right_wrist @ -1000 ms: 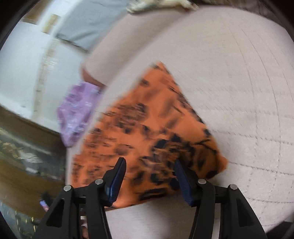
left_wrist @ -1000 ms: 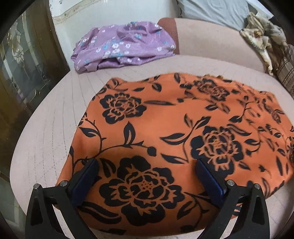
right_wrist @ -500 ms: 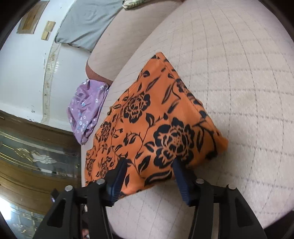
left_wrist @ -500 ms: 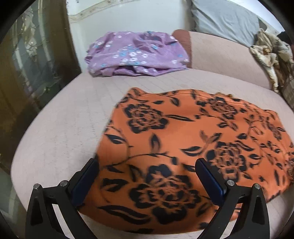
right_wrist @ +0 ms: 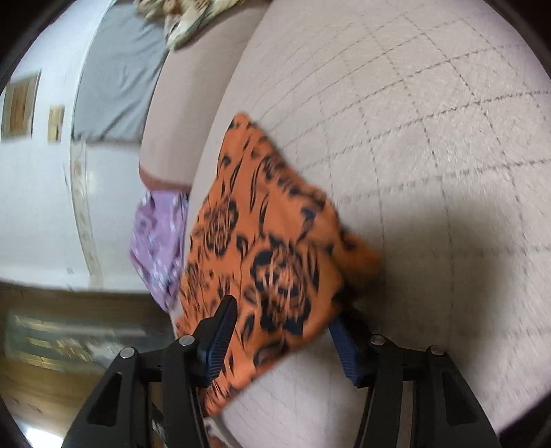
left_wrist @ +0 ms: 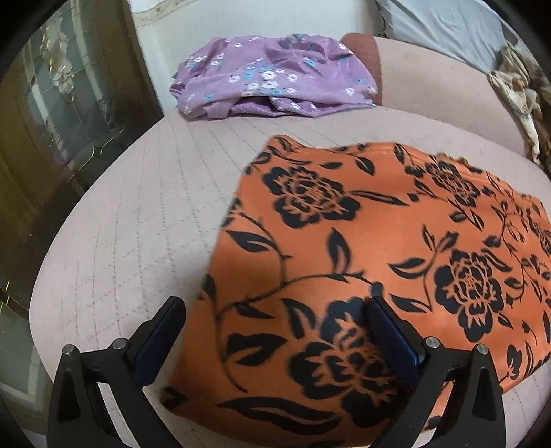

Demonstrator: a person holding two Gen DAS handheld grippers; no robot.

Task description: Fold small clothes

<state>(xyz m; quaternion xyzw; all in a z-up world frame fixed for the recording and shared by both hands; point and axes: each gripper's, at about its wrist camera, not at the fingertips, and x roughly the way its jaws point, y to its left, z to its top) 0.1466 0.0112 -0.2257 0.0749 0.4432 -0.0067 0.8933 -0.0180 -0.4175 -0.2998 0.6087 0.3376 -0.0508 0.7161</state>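
Note:
An orange garment [left_wrist: 344, 241] with black flowers lies flat on the quilted pink cushion [left_wrist: 137, 224]. My left gripper [left_wrist: 272, 306] is open wide over the garment's near left corner: its left finger hangs above bare cushion and its right finger above the cloth. In the right wrist view the same garment [right_wrist: 275, 241] runs away from me. My right gripper [right_wrist: 282, 312] is open and straddles its near corner, with the cloth between the pads and neither pad pressing on it.
A crumpled purple flowered garment [left_wrist: 275, 79] lies at the cushion's far end, near the white wall. A grey pillow [left_wrist: 440, 31] and a beige patterned cloth [left_wrist: 516, 89] rest on the backrest. A dark glass-fronted cabinet [left_wrist: 51, 138] stands past the left edge.
My left gripper slid left, so its left finger now hangs off the cloth's edge. My right gripper rolled and sank closer to the garment's near corner.

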